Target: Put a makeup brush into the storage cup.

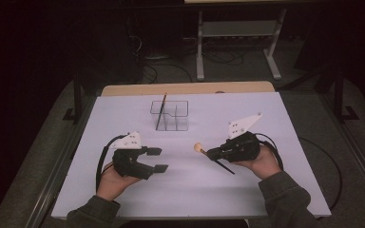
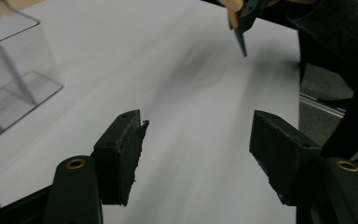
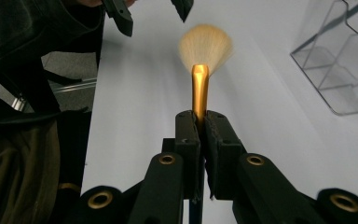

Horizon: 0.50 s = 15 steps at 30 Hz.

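The right gripper (image 1: 212,153) is clamped on a makeup brush (image 1: 213,157), its two black jaws pressed together on the gold ferrule. In the right gripper view the gold ferrule of the brush (image 3: 199,88) rises straight out from between the closed jaws (image 3: 198,121), and the pale fan of bristles spreads just beyond the jaw tips, above the white table (image 3: 270,140). From the high view the bristle end points toward the person's left, while the thin dark handle sticks out the other side of the jaws, slanting down toward the person's edge of the table (image 1: 185,190).

The left gripper (image 1: 158,159) holds nothing; its jaws stand wide apart with only bare table between them, as the left gripper view shows (image 2: 196,140). It sits well apart from the brush, whose tip appears far off at the top of that view (image 2: 235,18).

A clear plastic organiser (image 1: 170,115) stands farther back near the middle of the table, with a thin dark stick (image 1: 161,111) leaning upright in one of its compartments. The brush is well short of the organiser, to its right and nearer the person.
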### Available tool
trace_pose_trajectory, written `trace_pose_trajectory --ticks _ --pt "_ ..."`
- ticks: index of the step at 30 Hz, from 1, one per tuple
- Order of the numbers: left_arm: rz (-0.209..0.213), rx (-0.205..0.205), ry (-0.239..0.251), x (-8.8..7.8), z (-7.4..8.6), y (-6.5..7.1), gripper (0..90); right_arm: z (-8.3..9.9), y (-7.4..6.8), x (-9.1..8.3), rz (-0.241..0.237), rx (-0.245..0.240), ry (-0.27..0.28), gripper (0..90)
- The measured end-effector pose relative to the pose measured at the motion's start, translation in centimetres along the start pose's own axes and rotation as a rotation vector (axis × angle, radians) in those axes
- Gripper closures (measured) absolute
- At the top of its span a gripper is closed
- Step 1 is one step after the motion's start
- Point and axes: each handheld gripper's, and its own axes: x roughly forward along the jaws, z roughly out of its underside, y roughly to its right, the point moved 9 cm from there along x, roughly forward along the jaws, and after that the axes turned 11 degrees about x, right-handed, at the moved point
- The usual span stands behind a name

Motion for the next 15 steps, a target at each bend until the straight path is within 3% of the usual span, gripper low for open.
trace_pose_trajectory --ticks 7,15 --pt "0.048 0.021 -0.008 1.4 -1.2 0.8 36.6 -0.5 -0.7 1.2 -0.029 -0.018 0.002 83.6" --pt "0.062 0.045 -0.019 1.9 -2.0 0.9 39.1 -0.8 -1.0 2.2 -0.045 -0.038 0.001 83.5"
